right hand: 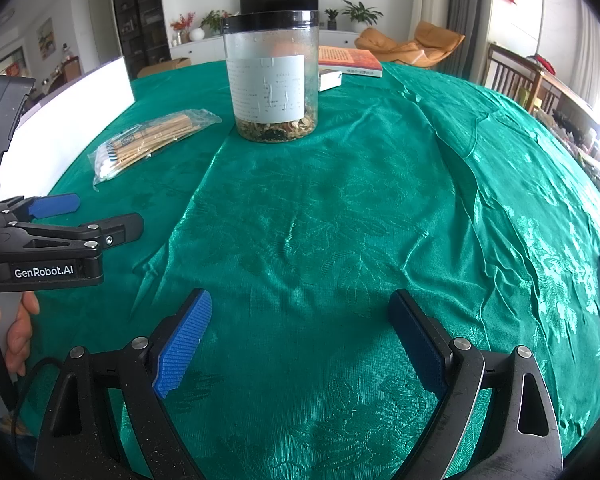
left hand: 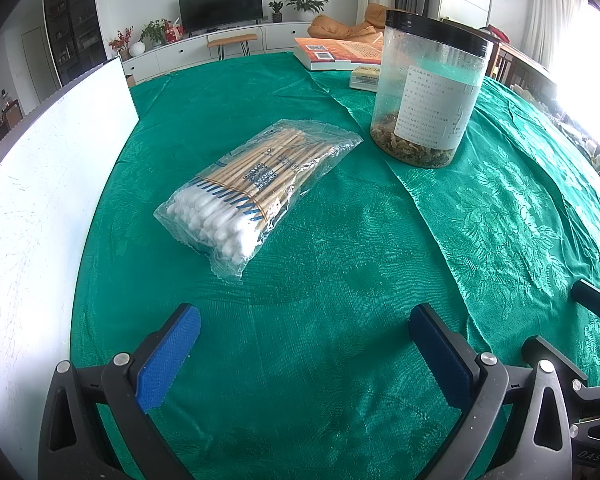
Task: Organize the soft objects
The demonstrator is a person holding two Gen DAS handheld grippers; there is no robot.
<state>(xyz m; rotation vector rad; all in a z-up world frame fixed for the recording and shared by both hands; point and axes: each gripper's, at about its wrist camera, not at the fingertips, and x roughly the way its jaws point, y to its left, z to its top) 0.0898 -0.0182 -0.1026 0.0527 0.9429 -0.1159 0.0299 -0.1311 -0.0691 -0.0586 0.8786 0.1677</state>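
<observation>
A clear plastic bag of cotton swabs [left hand: 256, 184] with wooden sticks lies on the green tablecloth [left hand: 340, 280], ahead of my left gripper [left hand: 304, 316]; it also shows in the right wrist view [right hand: 148, 140] at far left. My left gripper is open and empty, a short way in front of the bag's near end. My right gripper [right hand: 300, 308] is open and empty over bare cloth. The left gripper's body [right hand: 60, 236] shows at the left edge of the right wrist view, held by a hand.
A clear jar with a black lid [left hand: 428, 92] [right hand: 274, 76] stands behind the bag, dried matter at its bottom. Books [left hand: 336, 54] lie at the table's far side. A white board [left hand: 40, 200] stands along the left edge. The cloth is wrinkled at right.
</observation>
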